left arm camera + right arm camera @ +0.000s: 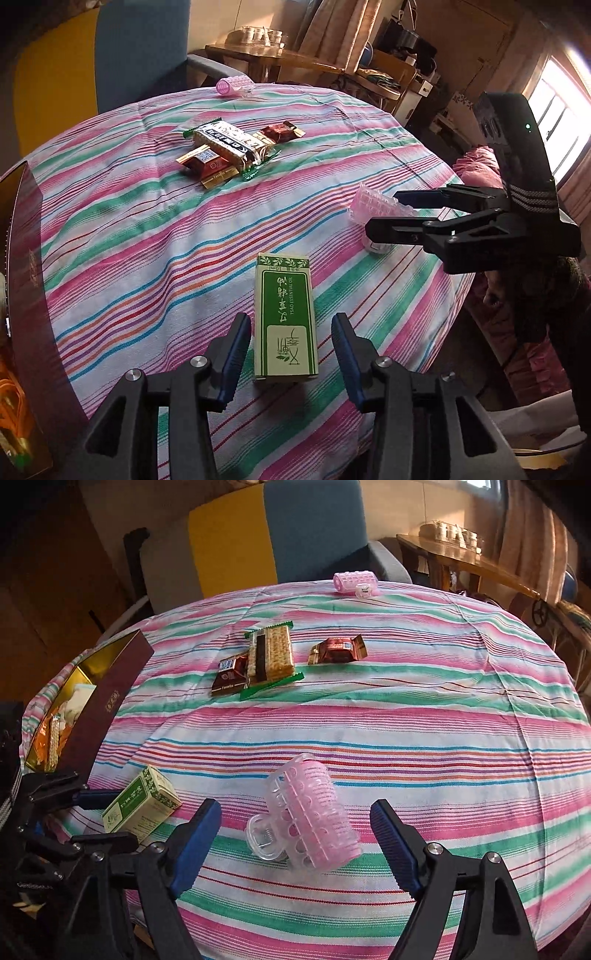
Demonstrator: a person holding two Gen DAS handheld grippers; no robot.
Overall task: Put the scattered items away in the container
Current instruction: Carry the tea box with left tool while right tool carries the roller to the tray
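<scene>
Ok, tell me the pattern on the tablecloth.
The tablecloth has pink, green, white and blue stripes with thin red lines; it shows best in the right wrist view.

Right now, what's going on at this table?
A person with a gripper in each hand is tidying a striped tablecloth. The left gripper is open around a green box, pads not pressing it. The right gripper is open around a pink hair roller. Snack packets and another roller remain out; the maroon container sits at the table's edge.

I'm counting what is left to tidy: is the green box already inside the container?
No, the green box lies on the striped tablecloth between the open left gripper's fingers, outside the container.
</scene>
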